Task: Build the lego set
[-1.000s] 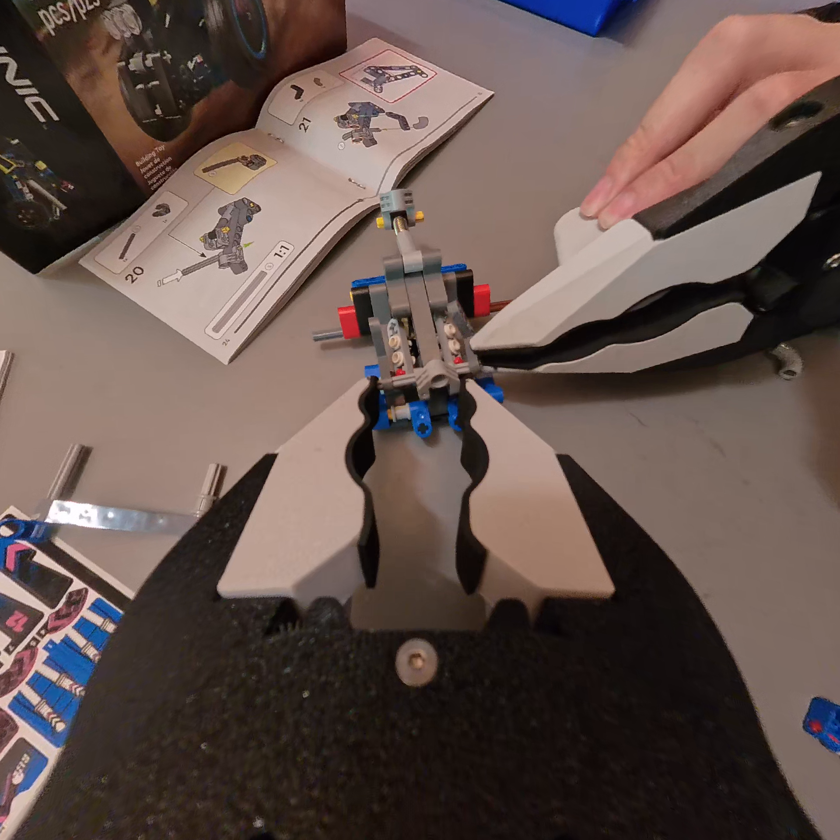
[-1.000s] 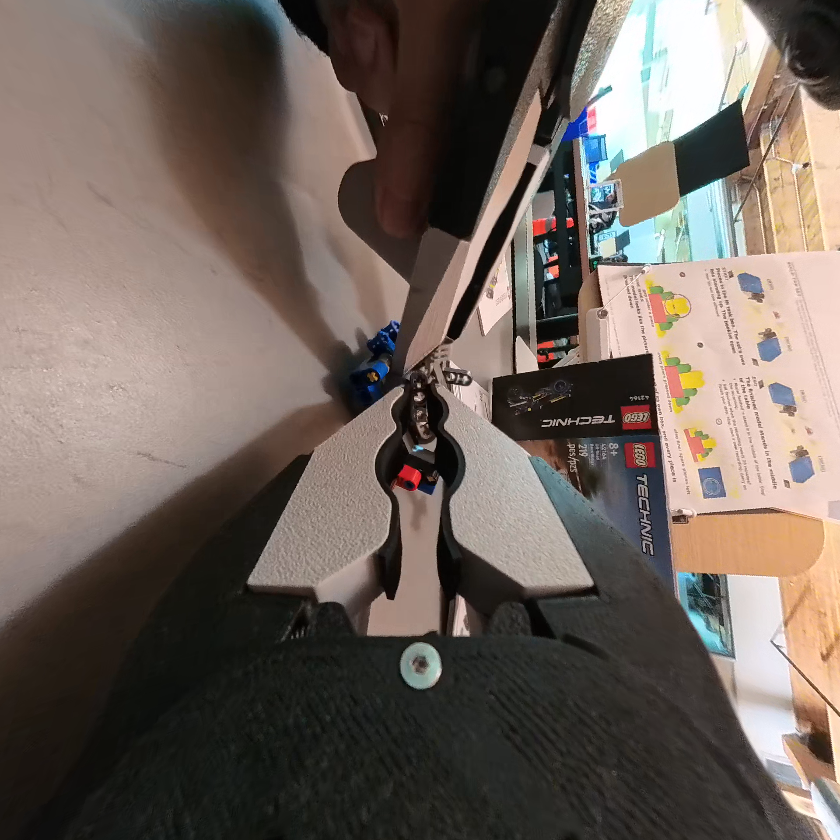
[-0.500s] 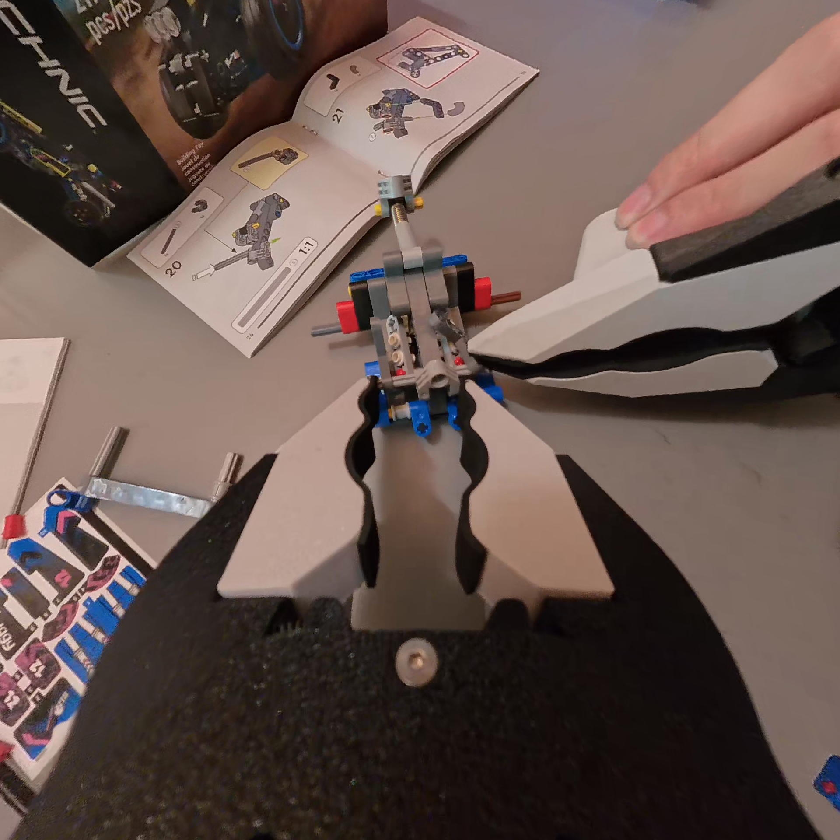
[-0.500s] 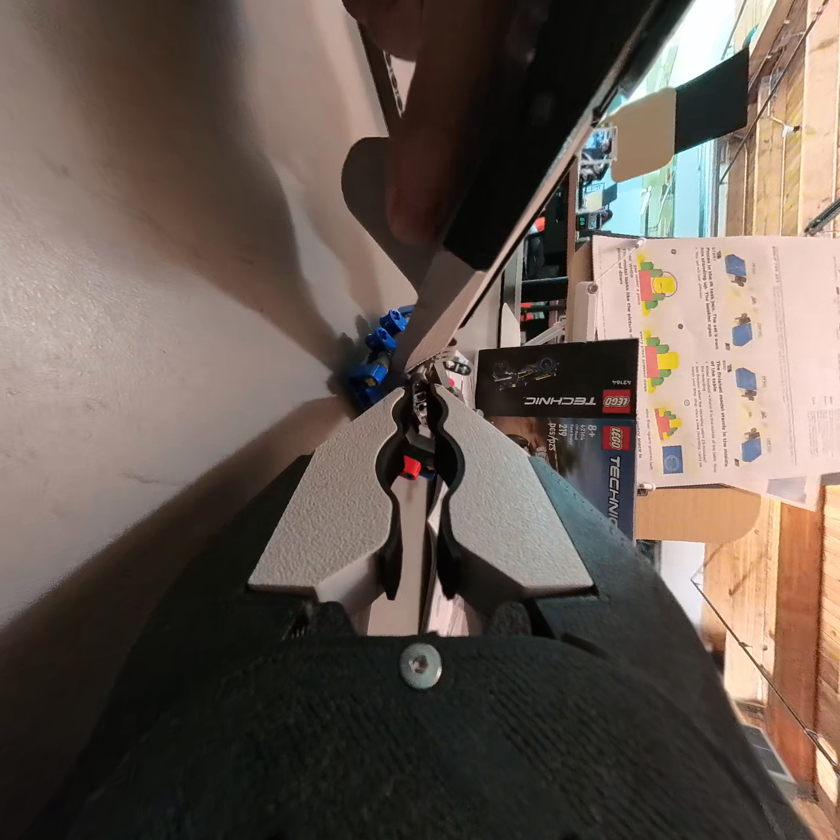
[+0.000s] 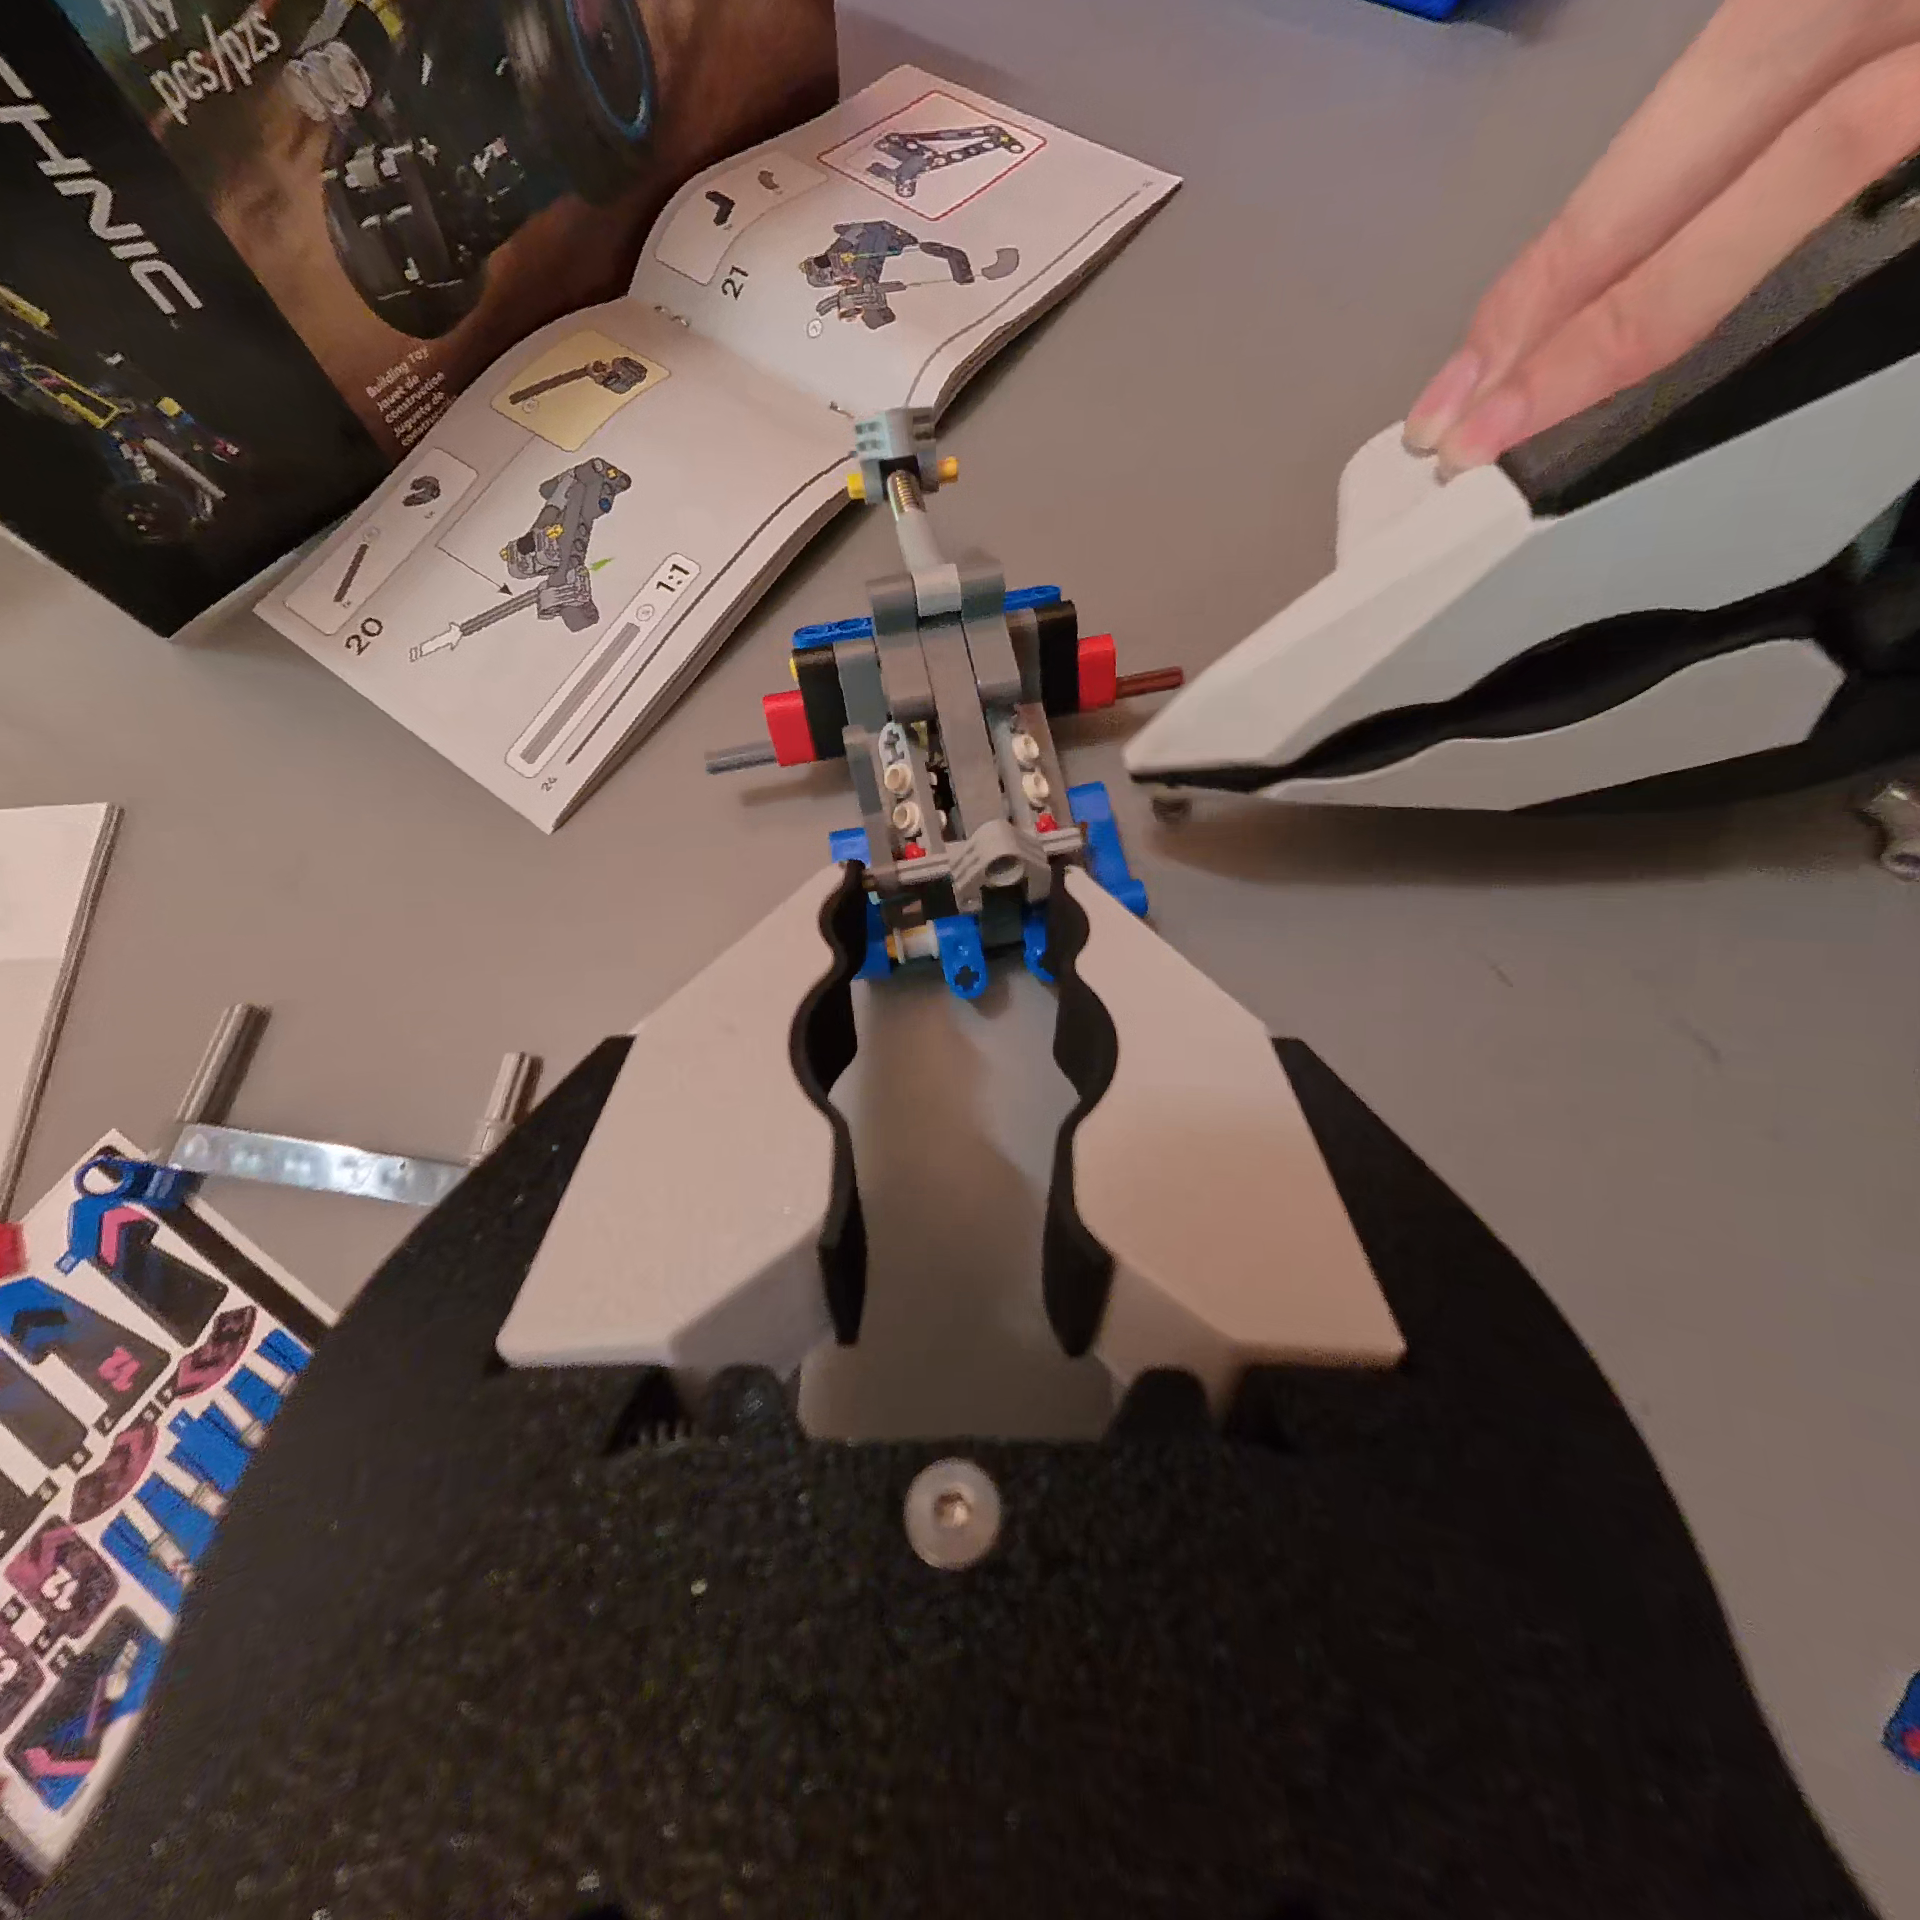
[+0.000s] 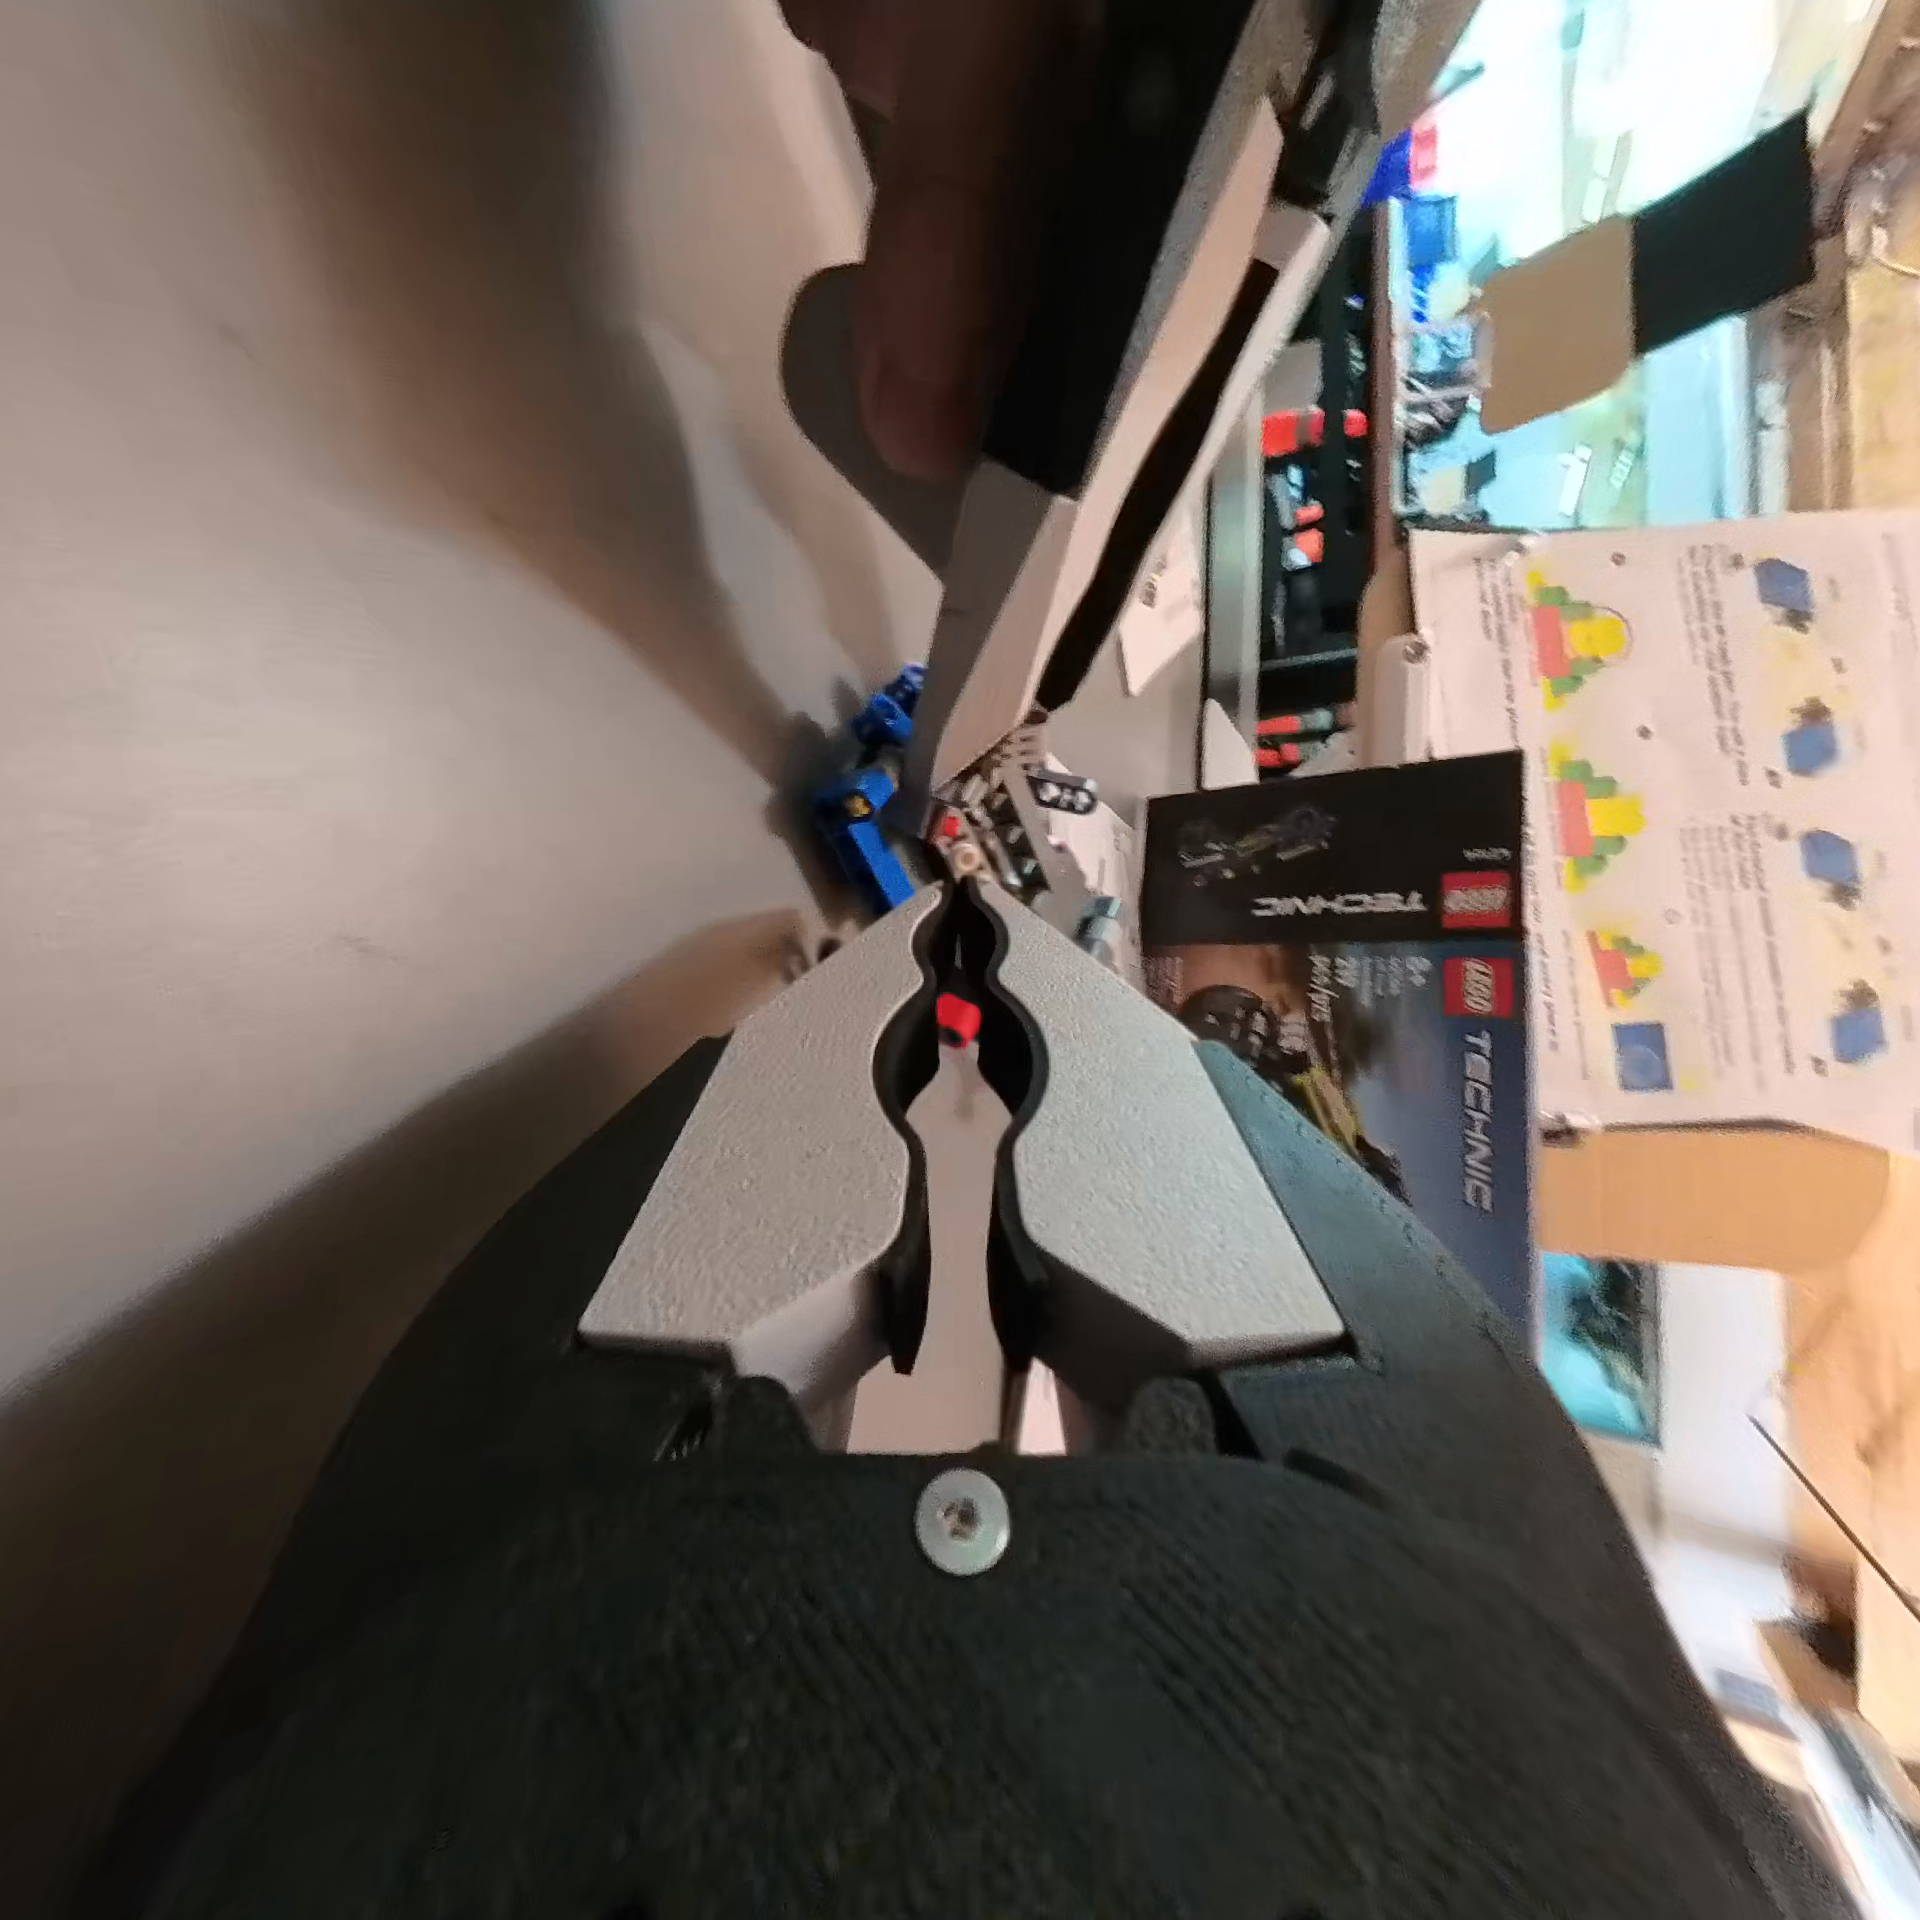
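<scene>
Left wrist view first: we see the left gripper (image 5: 956,904) clamped part-way shut on the near end of the grey-and-blue brick model (image 5: 935,707), pads against both its sides. The model rests on the table (image 5: 1455,1039), just in front of the open instruction booklet (image 5: 665,436). The right gripper (image 5: 1143,769) comes in from the side with its jaws together, tips just beside the model's brown axle (image 5: 1148,681) and apart from it. Over to the right wrist view: those tips meet right at the model's edge. A small red piece (image 6: 956,1013) shows in the hollow behind them, but we cannot tell whether it is gripped.
</scene>
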